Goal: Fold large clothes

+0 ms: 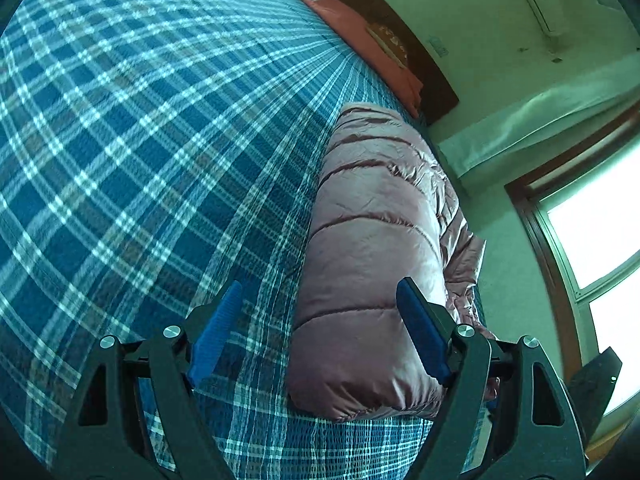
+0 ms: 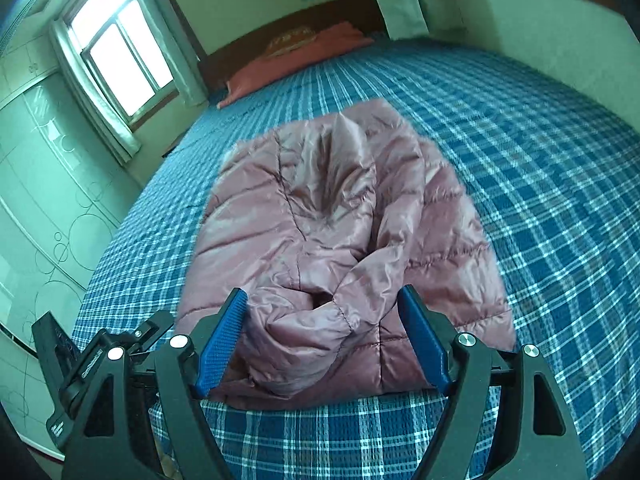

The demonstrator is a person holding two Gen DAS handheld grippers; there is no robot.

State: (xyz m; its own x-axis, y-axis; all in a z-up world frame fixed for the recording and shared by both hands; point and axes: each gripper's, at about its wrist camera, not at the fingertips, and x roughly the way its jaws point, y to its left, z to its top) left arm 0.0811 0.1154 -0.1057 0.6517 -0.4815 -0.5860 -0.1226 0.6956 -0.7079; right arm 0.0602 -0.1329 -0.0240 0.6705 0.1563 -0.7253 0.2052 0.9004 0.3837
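A bed covered in a blue and white plaid sheet fills both views, in a room with pale green walls.

Nearest the right wrist camera, the right claw stands spread, its 2 blue pads on either side of the near edge of 1 mauve quilted jacket without pressing it; a cuffed sleeve end lies crumpled just between them. The jacket lies in a rough folded heap on the sheet, near the bed's near edge.

The left claw is spread too, with plaid sheet and the jacket's puffy end between its 2 pads and nothing pinched.

Farther off, 1 reddish pillow rests against a dark wooden headboard. Beyond it hangs 1 curtained window, and a wardrobe with circle patterns stands on the left side of the right wrist view.
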